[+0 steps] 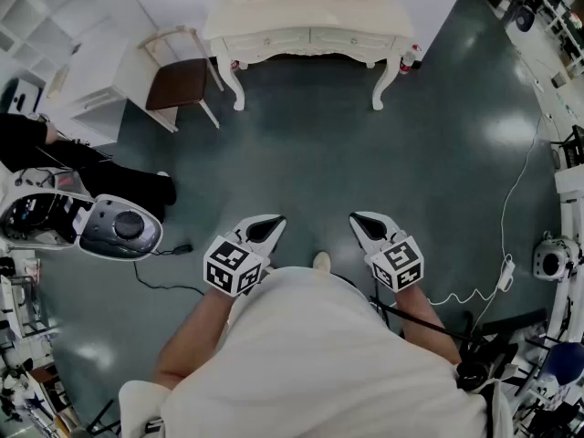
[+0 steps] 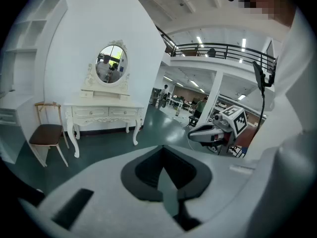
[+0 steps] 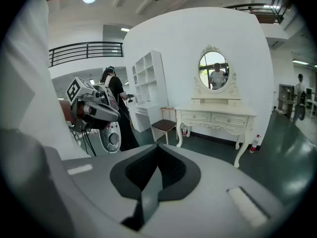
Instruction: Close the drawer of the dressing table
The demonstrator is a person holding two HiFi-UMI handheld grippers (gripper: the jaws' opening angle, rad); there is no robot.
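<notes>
The cream dressing table [image 1: 306, 27] stands against the far wall, well ahead of me across the dark floor. Its oval mirror [image 3: 213, 70] rises above two drawers [image 3: 214, 118], whose fronts look flush from this distance. The left gripper view shows the same table [image 2: 104, 112] far off. My left gripper [image 1: 272, 224] and right gripper [image 1: 359, 219] hang side by side close to my body, both pointing toward the table. Each is shut, jaws together with nothing between them, as the left gripper view [image 2: 161, 151] and the right gripper view [image 3: 157, 151] show.
A brown-seated chair [image 1: 180, 82] stands left of the table, beside a white shelf unit [image 1: 64, 35]. A bottle [image 1: 408, 59] sits by the table's right leg. A white machine [image 1: 114, 228] and a person in black [image 1: 55, 149] are at my left. A white cable [image 1: 511, 199] trails at right.
</notes>
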